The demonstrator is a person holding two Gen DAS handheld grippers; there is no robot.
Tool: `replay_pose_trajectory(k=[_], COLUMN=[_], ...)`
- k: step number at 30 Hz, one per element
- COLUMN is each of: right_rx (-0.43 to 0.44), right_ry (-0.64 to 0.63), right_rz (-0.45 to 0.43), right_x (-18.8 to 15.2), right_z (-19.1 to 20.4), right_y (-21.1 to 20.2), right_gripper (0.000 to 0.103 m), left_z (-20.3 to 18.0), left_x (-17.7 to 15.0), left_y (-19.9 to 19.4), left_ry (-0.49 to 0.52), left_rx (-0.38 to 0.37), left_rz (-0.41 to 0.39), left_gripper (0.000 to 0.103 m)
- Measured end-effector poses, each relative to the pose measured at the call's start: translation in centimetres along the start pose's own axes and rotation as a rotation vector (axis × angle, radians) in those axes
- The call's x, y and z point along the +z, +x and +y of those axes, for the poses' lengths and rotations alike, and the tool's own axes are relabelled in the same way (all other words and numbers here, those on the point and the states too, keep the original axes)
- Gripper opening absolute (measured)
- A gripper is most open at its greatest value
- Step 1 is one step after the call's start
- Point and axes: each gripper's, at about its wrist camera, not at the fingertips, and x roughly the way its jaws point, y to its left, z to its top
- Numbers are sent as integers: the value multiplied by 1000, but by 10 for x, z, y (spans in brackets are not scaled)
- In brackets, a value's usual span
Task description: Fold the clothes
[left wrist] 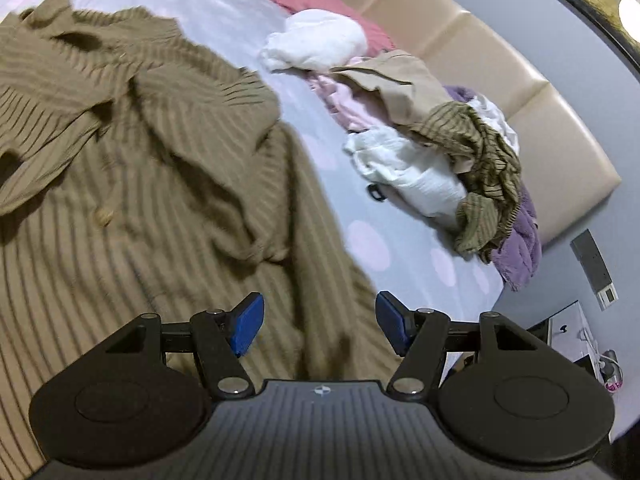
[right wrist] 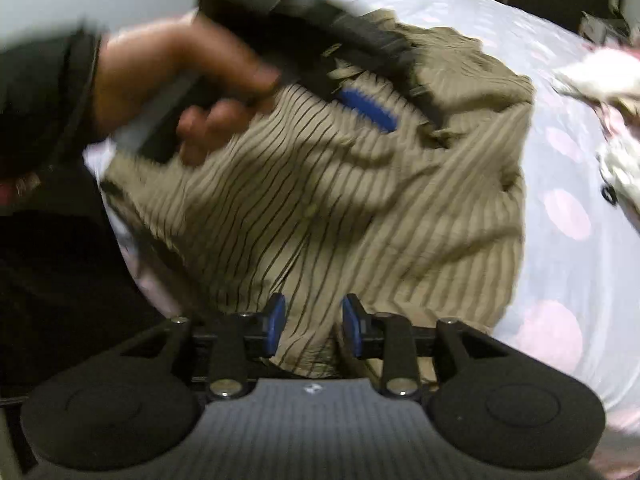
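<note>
Striped olive shirt (left wrist: pixel 152 168) is being spread, rumpled and with a sleeve lying across its front, on the pale dotted bedsheet (left wrist: pixel 372 240), with a heap of unfolded clothes (left wrist: pixel 432 148) lying well apart from it toward the padded headboard (left wrist: pixel 500 64).

Several risks are being judged from this layout. A fold is likely being started while the cloth is bunched, so creases could be trapped inside it. Only one thin layer near the hem could be caught, so the shirt could be dragged rather than lifted. Because the two grippers are working close together over the same garment, as the right wrist view shows, one could be knocked against the other or cloth could be tugged between them. The right wrist view is being blurred, so exact contact there is hard to judge.

The left gripper (left wrist: pixel 320 322) is being held above the shirt's lower edge with its blue pads (left wrist: pixel 248 320) standing well apart; nothing is being gripped between them, and whether they are touching the cloth cannot be told. The right gripper (right wrist: pixel 314 328) is being held with a narrower gap, its pads not meeting; striped fabric is being seen in the gap, but it is not being visibly pinched. The left hand (right wrist: pixel 192 80) is being seen wrapped around its gripper's handle.
</note>
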Motion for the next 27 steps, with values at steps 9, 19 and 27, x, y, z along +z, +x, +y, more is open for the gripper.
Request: replay_pose_trajectory(k=[9,19,27], right_rx=[-150,-206,-144], right_ry=[94,-199,-279], right_rz=[-81,96,204], right_x=[-10,-33,-59], right_z=[-44,4,25], right_y=[-31,10,6], right_gripper=[50,51,5], left_z=[26,36,49], left_x=[27,61,72], left_y=[24,59,57], left_ry=[-95,-65,-125], left_rx=[43,108,117], left_rz=[-72,-21,-29], left_gripper=[60,55,5])
